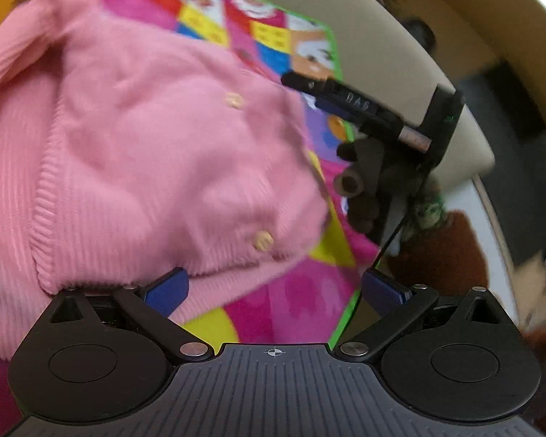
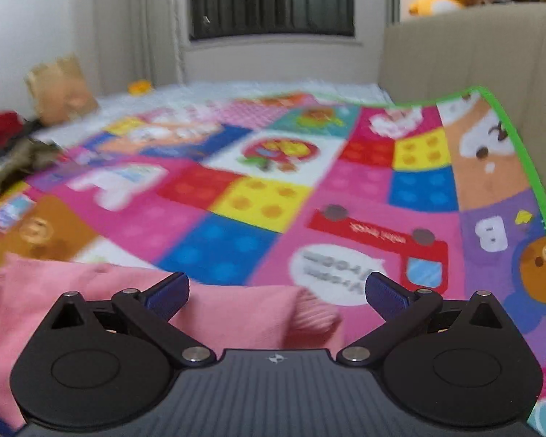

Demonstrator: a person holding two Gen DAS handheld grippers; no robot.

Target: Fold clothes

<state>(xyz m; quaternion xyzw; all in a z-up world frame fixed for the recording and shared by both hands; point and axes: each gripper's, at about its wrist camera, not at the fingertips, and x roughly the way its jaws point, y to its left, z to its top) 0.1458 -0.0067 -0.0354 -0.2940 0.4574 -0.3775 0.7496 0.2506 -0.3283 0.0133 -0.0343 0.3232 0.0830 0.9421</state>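
Softly ribbed, the pink knitted cardigan (image 1: 156,153) lies on the glossy patchwork play mat (image 2: 258,200), directly ahead of both spread, empty claws: left claw (image 1: 275,287), right claw (image 2: 276,289).

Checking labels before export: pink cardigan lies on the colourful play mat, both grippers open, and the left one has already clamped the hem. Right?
Not quite. The left gripper is open with nothing between its fingers; the left wrist view shows the pink cardigan only near one finger, not clamped. The rest holds: it lies on the play mat, and the right gripper is open.
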